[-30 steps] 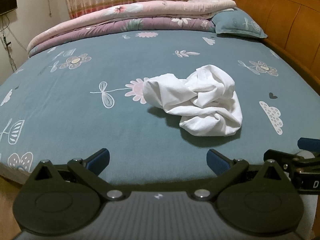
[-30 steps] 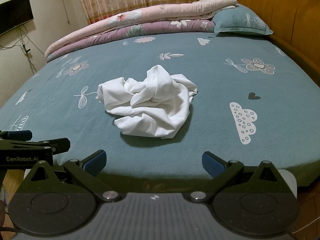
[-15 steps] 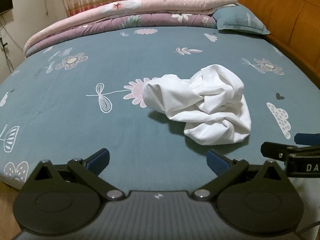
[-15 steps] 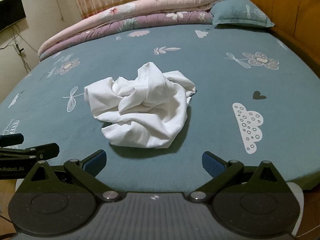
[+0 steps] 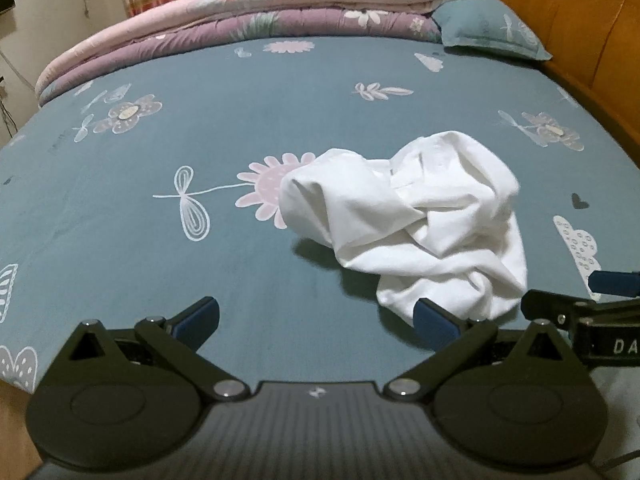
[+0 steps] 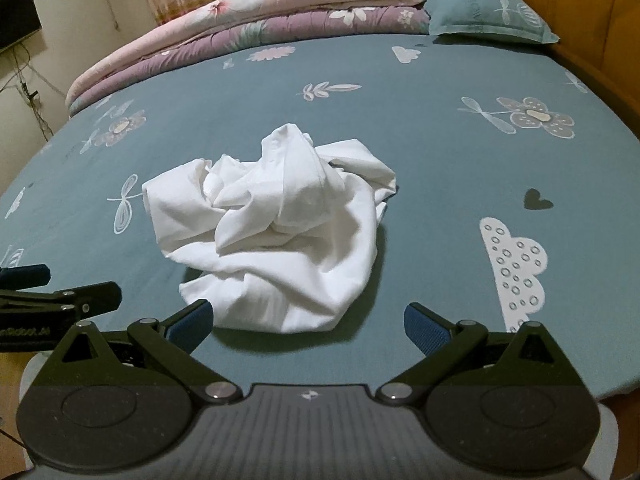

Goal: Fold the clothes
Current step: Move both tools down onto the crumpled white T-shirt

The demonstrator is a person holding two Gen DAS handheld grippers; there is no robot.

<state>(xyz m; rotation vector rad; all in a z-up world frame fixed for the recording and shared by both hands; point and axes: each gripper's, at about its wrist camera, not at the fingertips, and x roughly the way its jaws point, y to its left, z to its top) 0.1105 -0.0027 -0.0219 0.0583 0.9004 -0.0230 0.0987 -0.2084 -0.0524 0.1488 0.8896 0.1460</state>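
A crumpled white garment (image 5: 416, 220) (image 6: 280, 232) lies bunched in a heap on the teal patterned bed sheet (image 5: 200, 152) (image 6: 440, 152). My left gripper (image 5: 316, 318) is open just short of the heap's near left edge, its right finger beside the cloth. My right gripper (image 6: 306, 322) is open too, with the heap's near edge lying between its blue-padded fingers. Neither holds anything. The right gripper's fingers show at the right edge of the left wrist view, and the left gripper's at the left edge of the right wrist view.
Folded pink and purple quilts (image 5: 260, 12) (image 6: 260, 20) lie along the far side of the bed, with a teal pillow (image 5: 492, 32) (image 6: 488, 16) beside them. A wooden headboard (image 5: 580, 28) runs along the right. A wall with cables stands on the left.
Both grippers have moved forward over the bed toward the white garment, which now sits closer and larger in both views. Both stay open.
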